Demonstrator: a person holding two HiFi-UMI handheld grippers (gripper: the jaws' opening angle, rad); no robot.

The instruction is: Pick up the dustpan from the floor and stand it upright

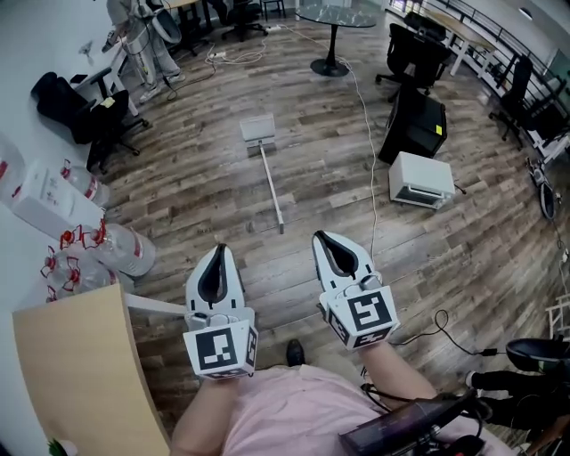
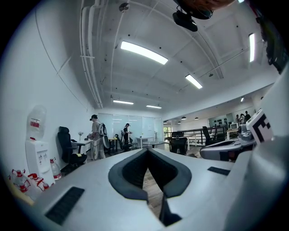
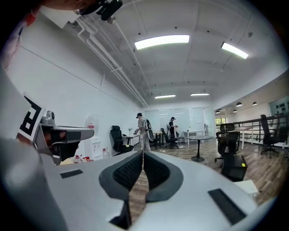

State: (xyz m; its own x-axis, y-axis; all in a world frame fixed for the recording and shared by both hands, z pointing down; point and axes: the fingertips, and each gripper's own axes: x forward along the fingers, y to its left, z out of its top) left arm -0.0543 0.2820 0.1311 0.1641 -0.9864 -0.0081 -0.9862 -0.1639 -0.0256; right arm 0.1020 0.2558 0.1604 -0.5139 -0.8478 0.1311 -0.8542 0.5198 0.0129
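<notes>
1. A wooden floor is seen across the whole head view.
2. The corner of a light wooden tabletop is seen at 8 o'clock.
3. A round glass table is set far off at 12 o'clock, with black office chairs at 1 o'clock.
4. A black case and a white box-shaped appliance are placed just beside each other at 2 o'clock.
5. The dustpan is laid flat on the floor at 12 o'clock from the grippers. Its pan end is turned away and its long handle is pointed back toward them. It is well apart from both.
6. Water bottles are stood at 9 o'clock, near the tabletop.
7. The left gripper is held low at 7 o'clock. It is clenched, its tips are met, and nothing is gripped.
8. The right gripper is held beside it at 5 o'clock. It is likewise clenched on nothing.
</notes>
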